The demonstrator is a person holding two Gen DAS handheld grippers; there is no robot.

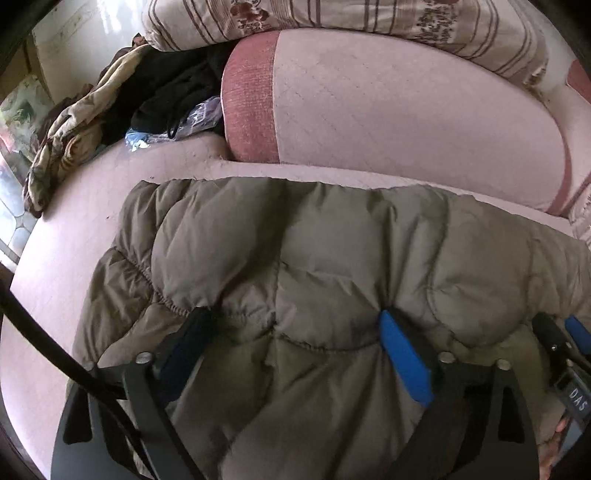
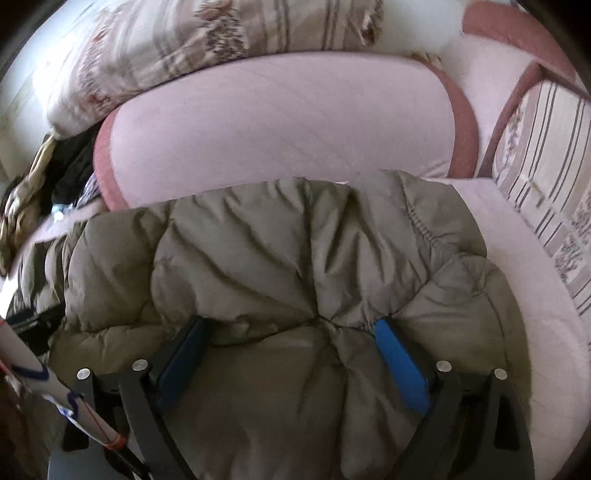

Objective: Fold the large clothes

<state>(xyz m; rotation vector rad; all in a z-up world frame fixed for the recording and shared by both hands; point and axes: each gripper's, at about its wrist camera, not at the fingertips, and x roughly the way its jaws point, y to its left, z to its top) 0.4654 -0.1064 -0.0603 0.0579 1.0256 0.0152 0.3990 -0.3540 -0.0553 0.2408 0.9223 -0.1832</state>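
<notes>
While both your left gripper (image 1: 295,332) and your right gripper (image 2: 291,332) stand wide open, clamping nothing, over the puffy grey-brown quilted jacket (image 1: 314,258) lying folded on the pink sofa seat (image 1: 74,229) — press the bundle flat, gently — then take hold of one thick edge.

The jacket (image 1: 332,266) is plain olive-brown. The sofa (image 1: 406,122) is pale pink with rose bands. The pillow (image 1: 332,18) has brownish stripes and what seem floral prints. The fingers (image 1: 404,360) wear blue pads.
</notes>
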